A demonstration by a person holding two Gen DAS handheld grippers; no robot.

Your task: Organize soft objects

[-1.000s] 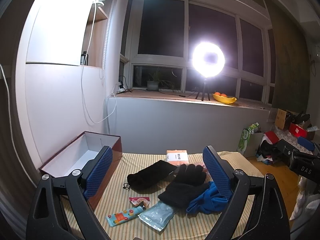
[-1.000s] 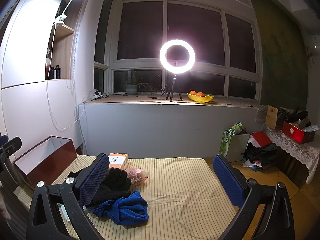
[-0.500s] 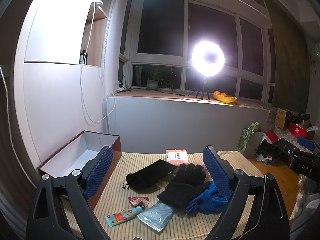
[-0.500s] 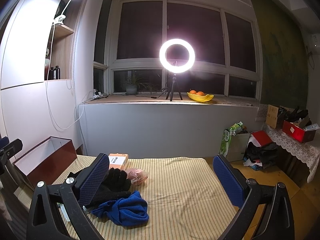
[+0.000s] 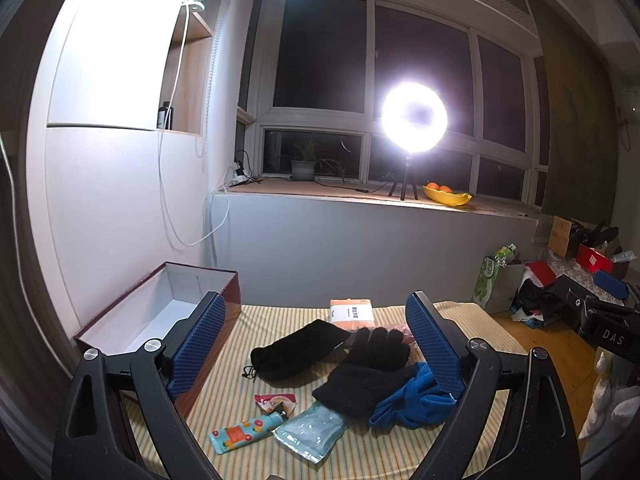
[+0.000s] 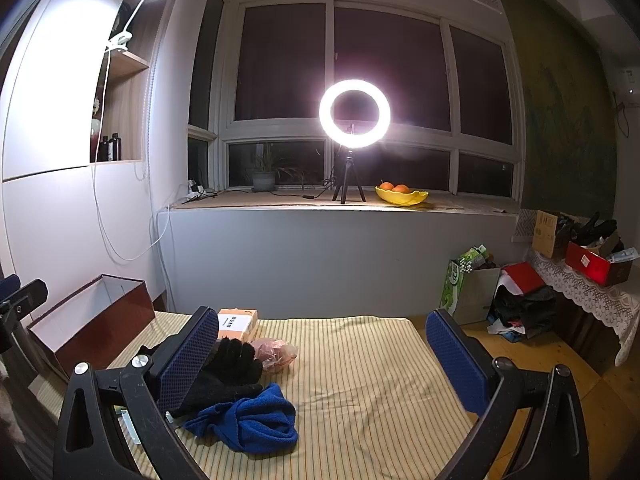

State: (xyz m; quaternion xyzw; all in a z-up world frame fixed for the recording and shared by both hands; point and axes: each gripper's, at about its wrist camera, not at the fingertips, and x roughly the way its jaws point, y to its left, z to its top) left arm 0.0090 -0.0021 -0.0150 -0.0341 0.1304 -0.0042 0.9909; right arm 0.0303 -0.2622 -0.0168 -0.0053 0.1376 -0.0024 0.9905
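Note:
A black glove [image 5: 366, 372] lies on the striped table, overlapping a blue fleece cloth [image 5: 416, 400]. A black drawstring pouch [image 5: 298, 348] lies to its left, an orange packet [image 5: 351, 312] behind. An open dark-red box [image 5: 160, 312] with a white inside stands at the table's left. My left gripper [image 5: 316, 340] is open and empty above these things. My right gripper [image 6: 324, 348] is open and empty; the glove [image 6: 232, 368] and blue cloth [image 6: 252, 420] lie by its left finger, the box [image 6: 100, 316] further left.
A small tube [image 5: 244, 432], a clear plastic pack [image 5: 312, 432] and a small sachet [image 5: 276, 400] lie at the table's front. A pink bag [image 6: 276, 352] sits behind the glove. A ring light [image 6: 354, 114] stands on the windowsill. Clutter and a side table [image 6: 580, 280] are on the right.

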